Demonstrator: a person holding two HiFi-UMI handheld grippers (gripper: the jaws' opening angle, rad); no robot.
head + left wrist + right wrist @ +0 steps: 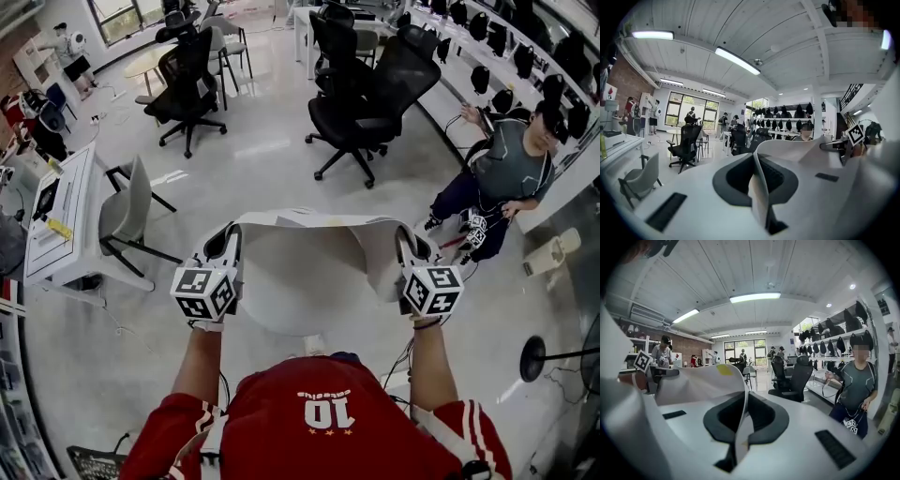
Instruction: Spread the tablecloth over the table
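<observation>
I hold a white tablecloth [314,223] up in the air, stretched between both grippers. The left gripper [231,236] is shut on its left edge, and the right gripper [406,240] is shut on its right edge. The cloth sags in a fold between them and hangs down on the right side [380,267]. Under it shows the white round table [291,305]. In the left gripper view the cloth edge [761,187] runs pinched between the jaws of the left gripper [761,199]. The right gripper view shows the cloth [740,423] clamped the same way in the right gripper [737,439].
Black office chairs [361,103] stand beyond the table, another [187,80] further left. A grey chair [127,211] and a white desk [61,216] are at the left. A person [506,173] sits at the right near a shelf, and a round stand base [534,358] is on the floor.
</observation>
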